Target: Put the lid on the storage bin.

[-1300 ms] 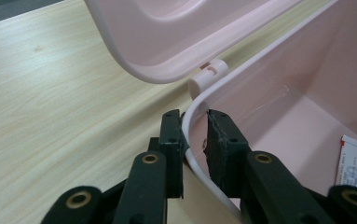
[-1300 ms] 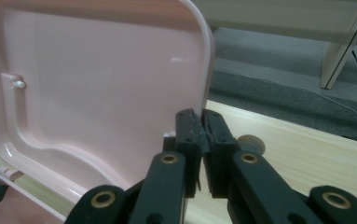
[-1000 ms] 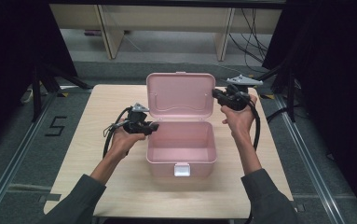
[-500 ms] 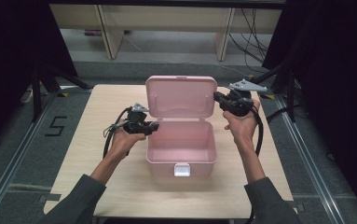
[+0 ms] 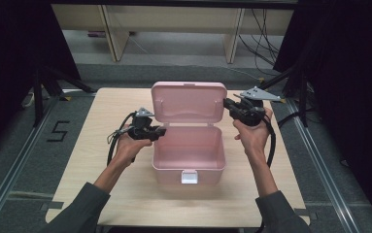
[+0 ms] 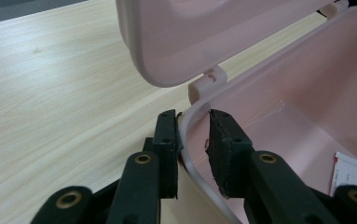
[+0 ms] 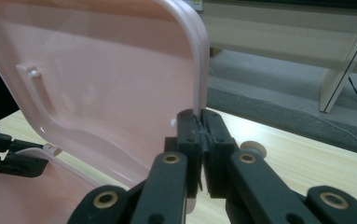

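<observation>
Pink box (image 5: 188,150) open on worktop (image 5: 101,111): right gripper (image 7: 201,133) jaws clamp its lid (image 5: 188,102); left gripper (image 6: 192,135) jaws apart, straddling the wall; closing likely next.

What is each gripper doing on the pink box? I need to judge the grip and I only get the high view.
Observer: The right gripper is shut on the side edge of the lid.
Operator: And the left one?
Observer: The left gripper straddles the box rim, one jaw outside and one inside; the inner jaw stands clear of the wall.
Operator: Anything inside the box?
Observer: A white label lies on its floor.
</observation>
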